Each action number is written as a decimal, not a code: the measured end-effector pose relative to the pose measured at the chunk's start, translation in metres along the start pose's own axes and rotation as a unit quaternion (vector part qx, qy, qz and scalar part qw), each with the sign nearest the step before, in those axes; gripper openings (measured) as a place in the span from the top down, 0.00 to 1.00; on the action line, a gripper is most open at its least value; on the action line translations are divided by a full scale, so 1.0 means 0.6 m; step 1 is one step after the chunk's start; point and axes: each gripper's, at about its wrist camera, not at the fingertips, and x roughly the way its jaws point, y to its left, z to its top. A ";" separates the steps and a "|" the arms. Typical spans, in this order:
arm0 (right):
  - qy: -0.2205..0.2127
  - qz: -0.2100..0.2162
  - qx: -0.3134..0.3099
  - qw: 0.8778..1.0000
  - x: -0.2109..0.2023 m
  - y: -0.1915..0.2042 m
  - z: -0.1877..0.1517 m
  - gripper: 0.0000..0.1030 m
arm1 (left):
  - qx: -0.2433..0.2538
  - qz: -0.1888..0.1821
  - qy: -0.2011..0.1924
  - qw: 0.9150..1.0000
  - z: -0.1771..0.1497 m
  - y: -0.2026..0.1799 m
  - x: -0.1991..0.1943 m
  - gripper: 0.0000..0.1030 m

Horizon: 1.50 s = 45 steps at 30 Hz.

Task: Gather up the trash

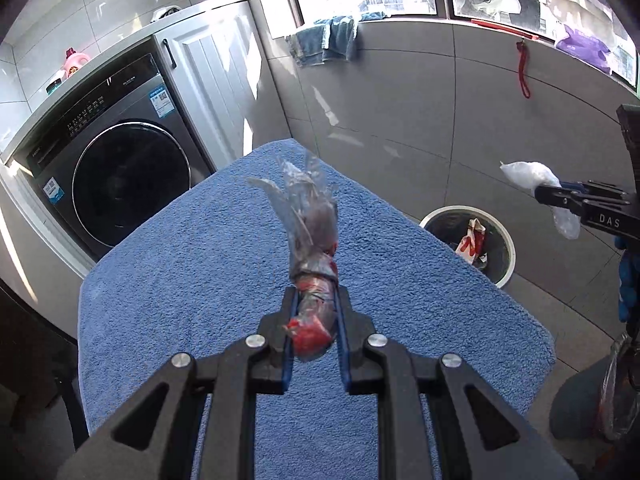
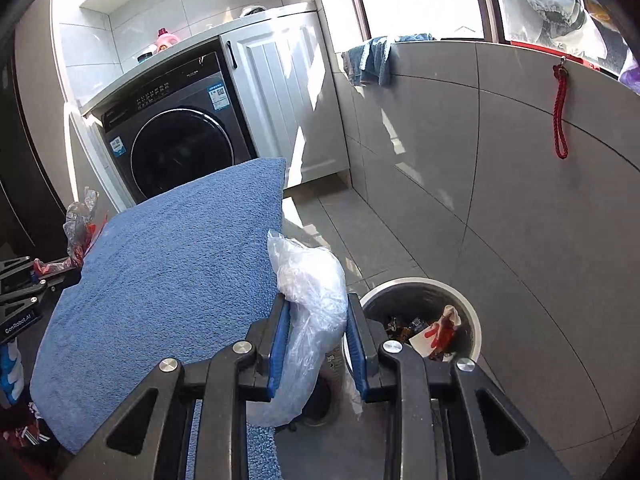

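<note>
The blue towel (image 1: 200, 260) covers the counter. On the floor beside it stands the trash bin (image 2: 472, 312). The left tool (image 1: 316, 300) grips a red-and-clear wrapper (image 1: 312, 240) above the towel. The right tool (image 2: 316, 304) grips a white plastic bag (image 2: 312, 280) near the bin.

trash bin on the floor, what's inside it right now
Inside the trash bin: a white wrapper with red print on top, and small dark printed scraps beside it. Whatever lies beneath them, and the bin's bottom, is covered.
</note>
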 end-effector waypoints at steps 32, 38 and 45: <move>0.125 -0.099 0.103 0.982 0.261 -0.244 -0.053 0.52 | -0.046 -0.300 0.151 0.941 0.198 -0.261 0.402 0.48; 0.105 -0.123 0.089 0.983 0.217 -0.219 -0.029 0.52 | -0.040 -0.261 0.121 0.957 0.195 -0.231 0.347 0.48; 0.039 -0.136 0.034 0.989 0.132 -0.138 0.048 0.45 | -0.043 -0.185 0.066 0.980 0.185 -0.155 0.254 0.48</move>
